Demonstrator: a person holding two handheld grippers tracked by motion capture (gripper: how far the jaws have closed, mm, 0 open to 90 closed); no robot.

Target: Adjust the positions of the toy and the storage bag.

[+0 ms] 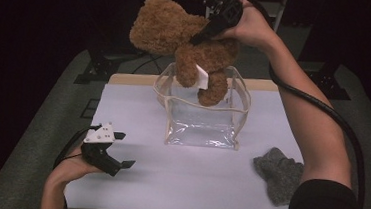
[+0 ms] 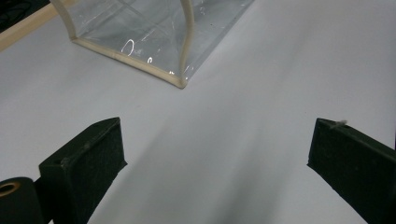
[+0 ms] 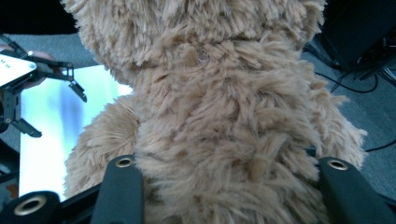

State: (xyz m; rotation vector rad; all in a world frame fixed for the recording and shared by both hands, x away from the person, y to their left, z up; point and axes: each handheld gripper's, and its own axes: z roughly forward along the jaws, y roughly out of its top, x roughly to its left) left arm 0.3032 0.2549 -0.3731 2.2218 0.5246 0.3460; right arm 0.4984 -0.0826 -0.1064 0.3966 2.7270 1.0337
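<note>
I take the clear bag point(image 1: 201, 120) in the middle of the white table point(image 1: 187, 185) as my landmark. To the left of the bag and nearer to me, my left gripper point(image 1: 119, 152) rested on the table, well apart from the bag. Its two black fingers point(image 2: 88, 163) were spread wide and nothing was between them; in the left gripper view I saw one lower corner of the bag ahead of them. Above the open top of the bag, I held the brown teddy bear point(image 1: 179, 34) in the air with my right gripper point(image 1: 199, 38). The jaws pinched the body of the bear from both sides, and the fur bulged between them in the right gripper view. One leg of the bear hung down just inside the rim of the bag. To the right of the bag, nearer to me, a grey cloth point(image 1: 278, 174) lay on the table, apart from the bag.
</note>
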